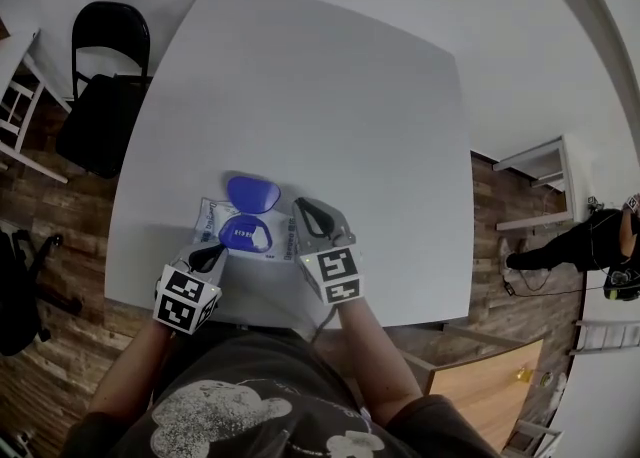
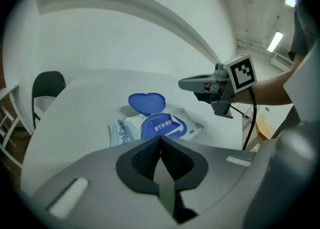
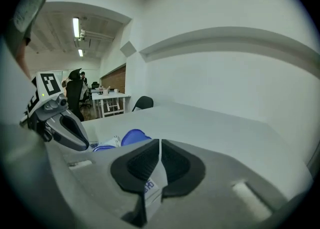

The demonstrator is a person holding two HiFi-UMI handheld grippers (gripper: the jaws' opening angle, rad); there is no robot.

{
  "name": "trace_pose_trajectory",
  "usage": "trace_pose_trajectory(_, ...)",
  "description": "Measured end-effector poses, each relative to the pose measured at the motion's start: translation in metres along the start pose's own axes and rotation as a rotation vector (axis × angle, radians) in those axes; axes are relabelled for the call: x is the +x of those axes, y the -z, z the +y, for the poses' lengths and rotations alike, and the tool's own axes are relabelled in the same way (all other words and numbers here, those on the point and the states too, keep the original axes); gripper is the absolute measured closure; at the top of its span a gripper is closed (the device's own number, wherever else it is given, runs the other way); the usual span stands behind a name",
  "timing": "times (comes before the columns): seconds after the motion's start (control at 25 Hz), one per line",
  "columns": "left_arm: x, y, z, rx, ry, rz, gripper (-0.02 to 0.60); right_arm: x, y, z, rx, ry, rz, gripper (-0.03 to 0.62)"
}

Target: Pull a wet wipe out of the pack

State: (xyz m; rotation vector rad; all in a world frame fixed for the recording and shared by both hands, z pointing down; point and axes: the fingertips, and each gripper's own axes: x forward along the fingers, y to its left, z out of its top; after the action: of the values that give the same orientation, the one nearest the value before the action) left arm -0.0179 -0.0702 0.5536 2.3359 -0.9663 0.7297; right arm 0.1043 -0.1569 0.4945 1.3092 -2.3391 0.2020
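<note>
The wet wipe pack point(image 1: 212, 218) lies flat near the tabletop's point(image 1: 300, 96) near edge, a little left of that edge's middle. Its blue lid point(image 1: 253, 193) is flipped open toward the far edge, baring the blue oval rim point(image 1: 246, 236) of the opening.

The left gripper point(image 1: 213, 254) sits at the pack's near left corner. In the left gripper view its jaws are pressed together, with nothing visible between the pads point(image 2: 146, 157); the pack point(image 2: 120, 130) and lid point(image 2: 146, 102) show just beyond them.

The right gripper point(image 1: 312, 216) is at the pack's right end, pointing toward the far edge. Its jaws are also closed pad to pad point(image 3: 145, 160). Only a pale strip with small print shows low in the gap behind them, and I cannot tell what it is.

A black chair point(image 1: 105, 86) stands off the tabletop's far left corner.
</note>
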Motion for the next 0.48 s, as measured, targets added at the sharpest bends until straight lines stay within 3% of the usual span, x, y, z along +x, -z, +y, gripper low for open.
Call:
trace_pose_trajectory(0.08,0.0,-0.009,-0.012,0.048,0.006,-0.035,0.561,-0.011,0.008,0.002,0.025,0.004,-0.001,0.588)
trace_pose_trajectory(0.2,0.009,-0.016,-0.029,0.141,0.002,-0.04,0.42,-0.025,0.018,0.009,0.036,-0.004,0.008,0.588)
trace_pose_trajectory(0.28,0.018,-0.02,-0.035,0.203,-0.025,-0.036,0.383,-0.033,0.022,0.014,0.04,-0.009,0.008,0.588)
trace_pose_trajectory(0.48,0.043,-0.022,-0.033,0.27,-0.12,-0.002,0.373,-0.047,0.029,0.022,0.052,-0.007,0.007,0.588)
